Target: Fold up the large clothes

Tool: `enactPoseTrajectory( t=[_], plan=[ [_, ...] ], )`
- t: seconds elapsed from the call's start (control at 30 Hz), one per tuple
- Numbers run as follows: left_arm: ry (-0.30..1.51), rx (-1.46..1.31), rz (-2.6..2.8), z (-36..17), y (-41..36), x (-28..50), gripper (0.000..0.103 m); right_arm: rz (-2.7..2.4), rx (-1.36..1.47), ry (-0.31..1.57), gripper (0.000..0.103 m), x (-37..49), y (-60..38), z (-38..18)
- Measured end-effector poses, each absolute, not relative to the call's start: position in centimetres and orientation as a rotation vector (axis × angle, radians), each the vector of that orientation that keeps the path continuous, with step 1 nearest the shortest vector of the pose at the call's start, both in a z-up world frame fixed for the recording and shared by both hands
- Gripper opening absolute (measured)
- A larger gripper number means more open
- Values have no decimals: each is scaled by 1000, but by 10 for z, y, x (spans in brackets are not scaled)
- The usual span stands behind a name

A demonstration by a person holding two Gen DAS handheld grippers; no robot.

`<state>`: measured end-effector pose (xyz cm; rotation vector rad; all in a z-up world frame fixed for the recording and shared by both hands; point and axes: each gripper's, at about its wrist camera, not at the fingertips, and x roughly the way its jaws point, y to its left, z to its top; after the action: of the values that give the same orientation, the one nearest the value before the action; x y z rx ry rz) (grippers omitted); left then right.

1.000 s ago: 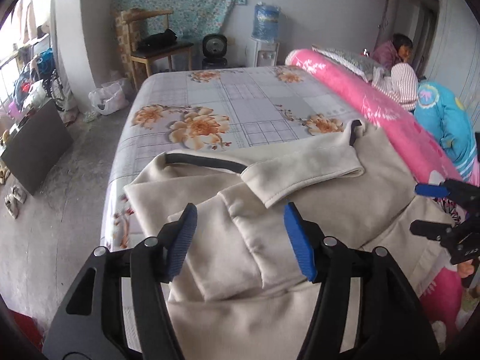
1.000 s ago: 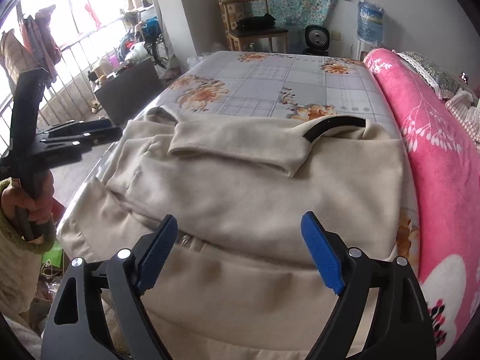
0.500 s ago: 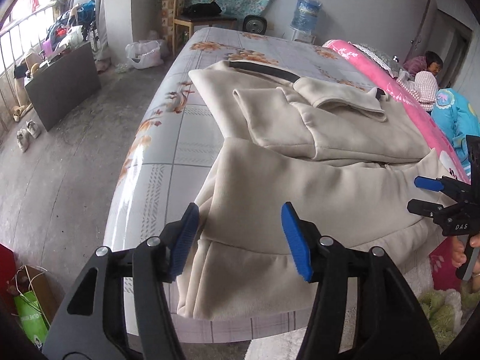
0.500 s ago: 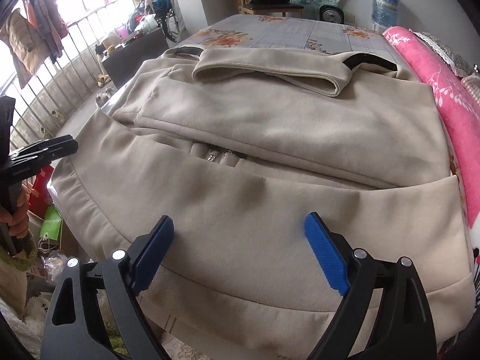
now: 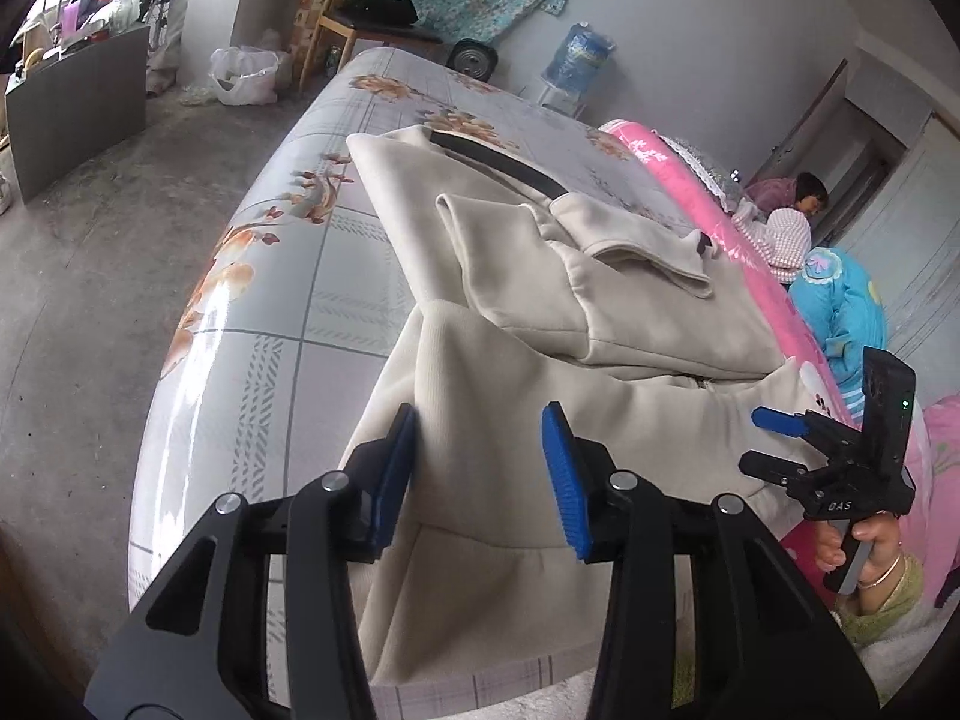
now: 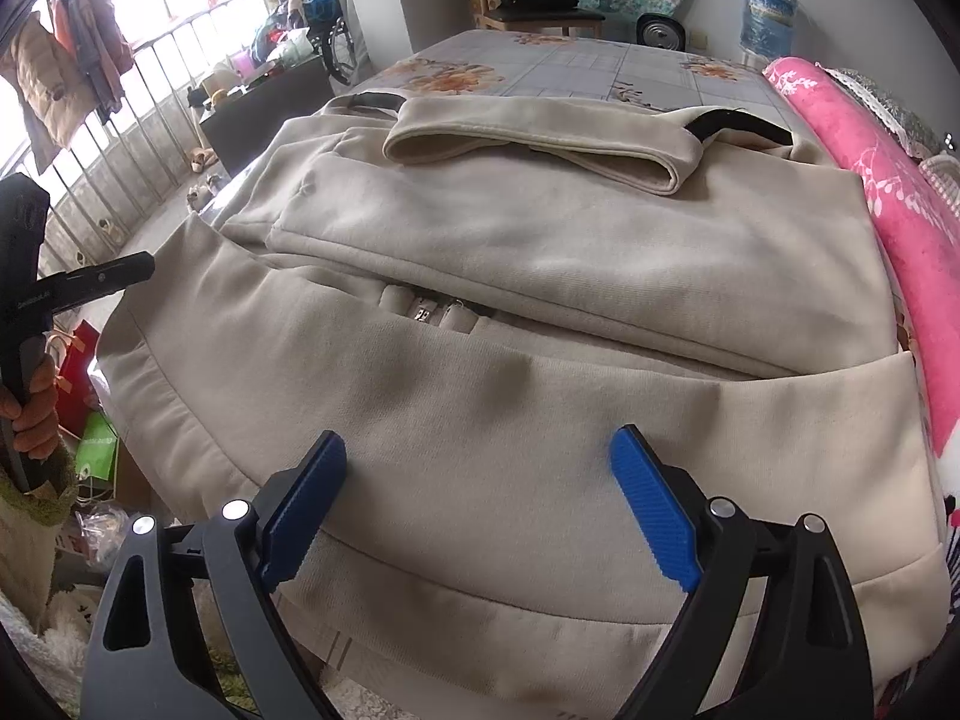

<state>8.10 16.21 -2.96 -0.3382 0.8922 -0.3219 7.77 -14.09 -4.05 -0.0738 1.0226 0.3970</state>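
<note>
with sleeves already folded across the cream coat [image 6: 540, 252] on the bed [image 5: 270, 330], poised at its 6 o'clock hem: left gripper [image 5: 480, 468] jaws just narrowing, right gripper [image 6: 480, 504] jaws wide, neither gripping; final fold-over left.

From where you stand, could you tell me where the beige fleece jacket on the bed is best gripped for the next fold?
Grip the beige fleece jacket by its ribbed bottom hem, coming from the near bed edge. The hem hangs free over that edge, so pads can likely close around it. The left gripper, just closing, takes the left corner; the right gripper the other end.
</note>
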Motion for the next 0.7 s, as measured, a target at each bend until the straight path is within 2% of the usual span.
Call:
enactPoseTrajectory(
  t=[0.17, 0.33, 0.5, 0.7],
  plan=[
    [871, -365, -357, -29, 157, 99, 35, 392, -77, 1026, 88, 78, -140, -41],
    [789, -345, -494, -11, 145, 84, 35, 391, -77, 1024, 88, 77, -140, -41],
    [887, -270, -425, -27, 139, 93, 35, 391, -82, 1021, 89, 78, -140, -42],
    [909, -348, -384, -36, 150, 110, 35, 390, -82, 1021, 89, 78, -140, -42]
  ],
)
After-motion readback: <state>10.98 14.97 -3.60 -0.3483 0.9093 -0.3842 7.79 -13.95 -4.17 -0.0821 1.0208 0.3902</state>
